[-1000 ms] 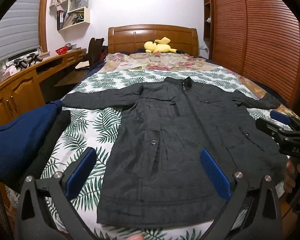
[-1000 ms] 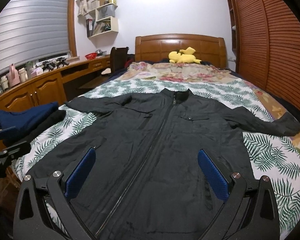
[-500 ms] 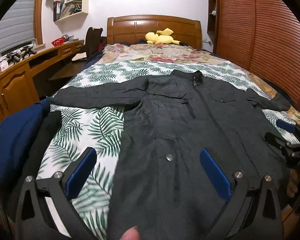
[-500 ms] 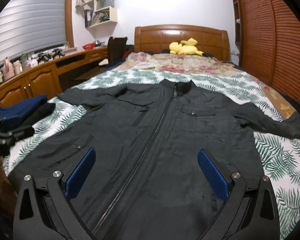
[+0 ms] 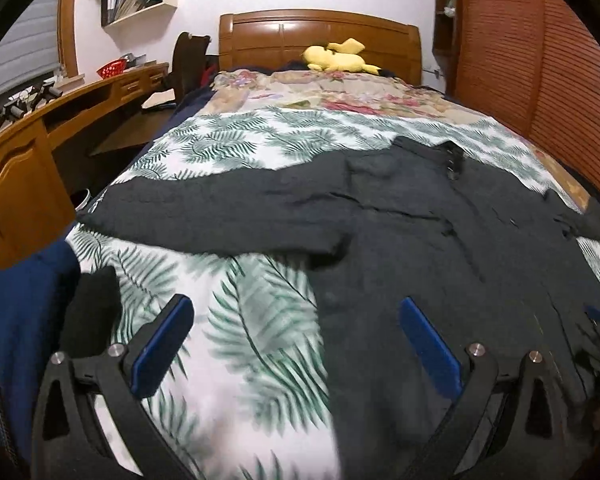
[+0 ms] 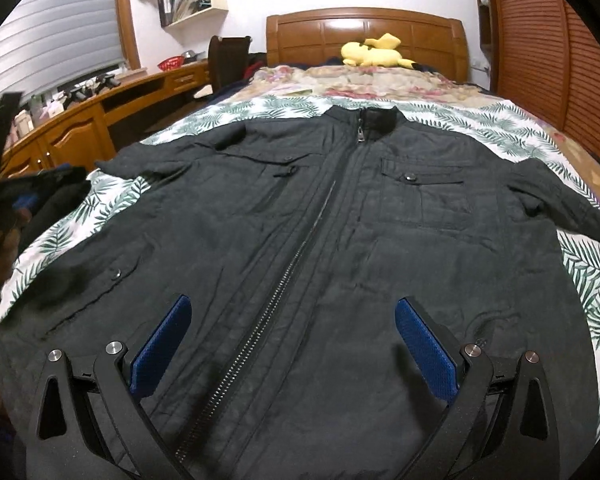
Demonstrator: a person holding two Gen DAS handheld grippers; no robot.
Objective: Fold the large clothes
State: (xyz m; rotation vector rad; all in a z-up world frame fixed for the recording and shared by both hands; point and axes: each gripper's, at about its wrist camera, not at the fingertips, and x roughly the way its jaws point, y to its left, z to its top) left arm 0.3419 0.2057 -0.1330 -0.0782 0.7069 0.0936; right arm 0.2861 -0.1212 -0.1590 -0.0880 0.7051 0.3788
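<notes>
Left wrist view: the bed [image 5: 260, 380] and the dark jacket [image 5: 440, 248] fill more of the frame than a second ago, so both tongs have dropped in close, probably lining up the first fold. Jacket's flat, zipped, sleeves spread. Left gripper [image 5: 296, 344], fingers apart and empty, straddles the jacket's side edge at 6 o'clock. Right gripper [image 6: 292, 344], also apart, hangs over the zipper [image 6: 284, 280] near the hem.

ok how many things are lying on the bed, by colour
Black: 2, the jacket and a folded garment
Navy: 1, a folded garment
Yellow: 1, the plush toy
Total: 4
</notes>
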